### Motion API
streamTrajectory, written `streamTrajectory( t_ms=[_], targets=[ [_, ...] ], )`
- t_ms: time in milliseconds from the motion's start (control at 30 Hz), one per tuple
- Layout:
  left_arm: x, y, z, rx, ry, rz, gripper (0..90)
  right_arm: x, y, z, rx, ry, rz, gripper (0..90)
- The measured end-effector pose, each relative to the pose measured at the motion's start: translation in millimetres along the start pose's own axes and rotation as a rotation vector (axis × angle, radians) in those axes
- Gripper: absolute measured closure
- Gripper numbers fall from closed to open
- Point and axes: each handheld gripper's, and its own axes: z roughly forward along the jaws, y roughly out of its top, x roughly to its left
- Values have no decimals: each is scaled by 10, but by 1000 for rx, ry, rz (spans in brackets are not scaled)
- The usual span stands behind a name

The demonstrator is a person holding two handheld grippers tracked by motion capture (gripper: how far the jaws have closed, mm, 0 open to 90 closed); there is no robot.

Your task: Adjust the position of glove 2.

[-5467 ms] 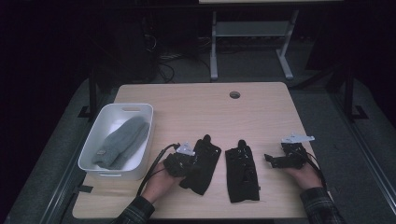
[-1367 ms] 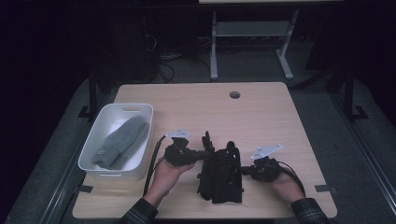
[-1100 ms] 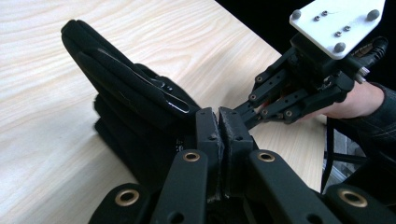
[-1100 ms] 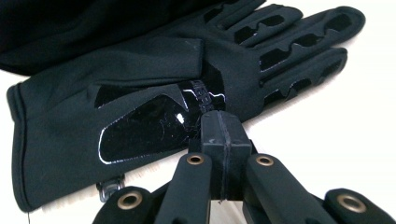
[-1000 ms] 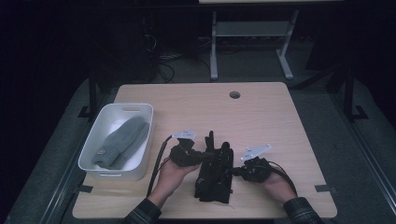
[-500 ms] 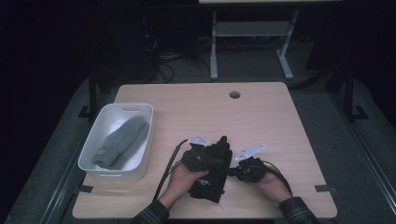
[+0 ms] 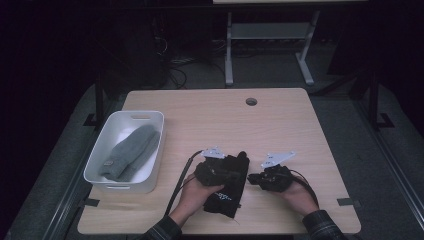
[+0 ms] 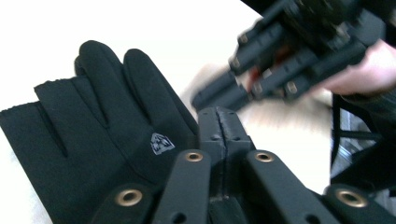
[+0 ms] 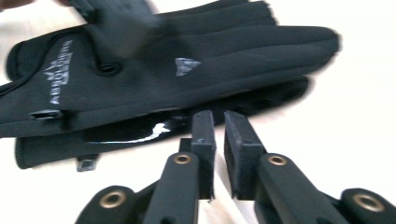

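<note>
On the wooden table, stacked black gloves are best kept aligned, pressed under the closed, empty left gripper, right gripper slightly open, empty.

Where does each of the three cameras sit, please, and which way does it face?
High view: above the person's side, looking forward and down on the table; both forearms enter from below.
Left gripper view: on the left gripper, along its fingers, facing the black gloves.
Right gripper view: on the right gripper, facing the gloves side-on.
All three views share the gloves.
</note>
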Motion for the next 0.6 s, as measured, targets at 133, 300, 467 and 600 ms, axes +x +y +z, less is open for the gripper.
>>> streamTrajectory(
  t_ms=[133, 300, 467, 600],
  targets=[
    [-86, -44, -2, 26, 2, 23, 894, -103, -38, -97, -24, -52, 28, 646],
    [-148, -138, 60, 71, 4, 41, 894, -251, -101, -175, -45, -143, 71, 408],
    [-170, -193, 161, 119, -2, 40, 894, -376, -158, -218, -47, -207, 112, 308],
    [-198, -212, 220, 156, 0, 56, 894, -449, -195, -234, -38, -233, 132, 279]
  ],
)
